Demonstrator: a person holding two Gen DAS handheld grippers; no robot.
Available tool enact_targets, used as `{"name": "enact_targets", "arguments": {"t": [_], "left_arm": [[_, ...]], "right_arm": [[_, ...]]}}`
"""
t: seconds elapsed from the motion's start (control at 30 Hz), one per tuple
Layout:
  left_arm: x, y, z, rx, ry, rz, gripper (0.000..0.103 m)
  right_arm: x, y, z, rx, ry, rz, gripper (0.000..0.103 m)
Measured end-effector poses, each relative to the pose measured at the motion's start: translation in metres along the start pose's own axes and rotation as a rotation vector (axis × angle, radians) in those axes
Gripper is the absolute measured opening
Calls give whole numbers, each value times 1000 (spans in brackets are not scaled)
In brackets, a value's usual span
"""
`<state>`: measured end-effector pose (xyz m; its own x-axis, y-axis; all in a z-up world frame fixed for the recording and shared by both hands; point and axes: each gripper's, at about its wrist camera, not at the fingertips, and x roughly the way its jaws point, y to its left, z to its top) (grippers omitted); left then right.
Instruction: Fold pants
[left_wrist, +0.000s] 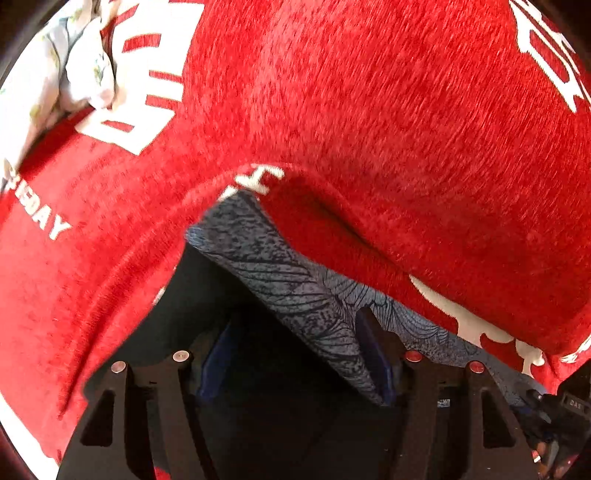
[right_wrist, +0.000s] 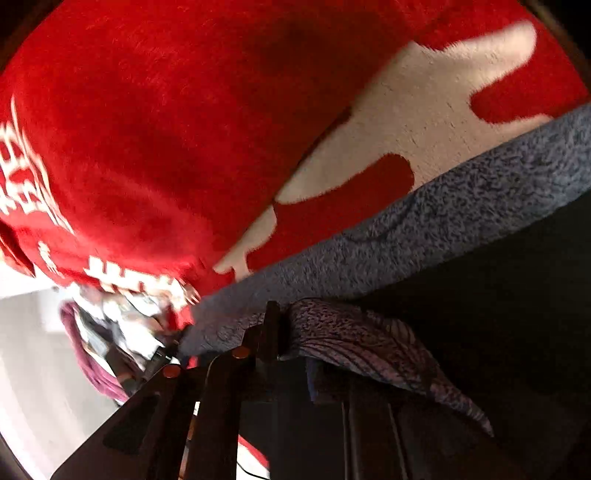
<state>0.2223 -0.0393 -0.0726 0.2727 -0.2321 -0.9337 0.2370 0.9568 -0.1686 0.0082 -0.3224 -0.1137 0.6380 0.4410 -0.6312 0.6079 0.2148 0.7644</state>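
In the left wrist view, the left claw (left_wrist: 295, 362) stood spread, the grey patterned pants (left_wrist: 295, 288) draped over its right finger, their edge running from frame centre toward lower right across a red blanket (left_wrist: 369, 110). In the right wrist view, the right claw (right_wrist: 275, 332) pinched the pants (right_wrist: 369, 343), whose grey band slanted from lower centre to upper right.

Red blanket (left_wrist: 369, 110) with white lettering; crumpled white cloth (left_wrist: 74, 66) beside.

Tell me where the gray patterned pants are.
In both views, the gray pants lie low, against the red blanket; the right tool pinches their edge.
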Motion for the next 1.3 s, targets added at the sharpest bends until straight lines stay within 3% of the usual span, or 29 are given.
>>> {"name": "enact_targets", "arguments": {"t": [0.03,0.1,0.17,0.27,0.33,0.47,0.63,0.77,0.83,0.93,1.03,1.13,1.23,1.3], "left_arm": [[-10,3,2,-8,-9,-1,66],[-26,7,3,-13,-14,15,66],[-44,6,-1,12,-17,38,66],[-67,-3,-11,72,-15,78,66],[-77,-13,-27,100,15,65,66],[-70,-59,-71,234,156,-54,66],[-62,-149,-155,457,315,-341,66],[-50,-207,-214,566,425,-472,66],[-51,-226,-235,616,441,-510,66],[-50,-244,-262,663,477,-499,66],[-46,-254,-276,679,507,-509,66],[-37,-263,-287,695,529,-493,66],[-41,-270,-292,696,508,-495,64],[-50,-281,-289,683,511,-512,61]], "right_arm": [[-3,-2,-1,0,8,13,20],[-9,7,-3,-40,21,56,57],[-20,26,-6,-108,26,75,83],[-47,44,-19,-198,28,70,84],[-71,46,-32,-231,20,51,84],[-125,19,-62,-231,-43,-19,84],[-201,-67,-133,-13,-158,-115,84],[-252,-143,-216,187,-256,-193,84],[-264,-180,-257,292,-291,-215,84],[-270,-219,-304,415,-336,-216,84],[-262,-240,-323,459,-345,-147,83],[-243,-249,-320,456,-317,-25,69],[-228,-250,-309,458,-273,52,19],[-236,-245,-300,458,-270,116,15]]}}
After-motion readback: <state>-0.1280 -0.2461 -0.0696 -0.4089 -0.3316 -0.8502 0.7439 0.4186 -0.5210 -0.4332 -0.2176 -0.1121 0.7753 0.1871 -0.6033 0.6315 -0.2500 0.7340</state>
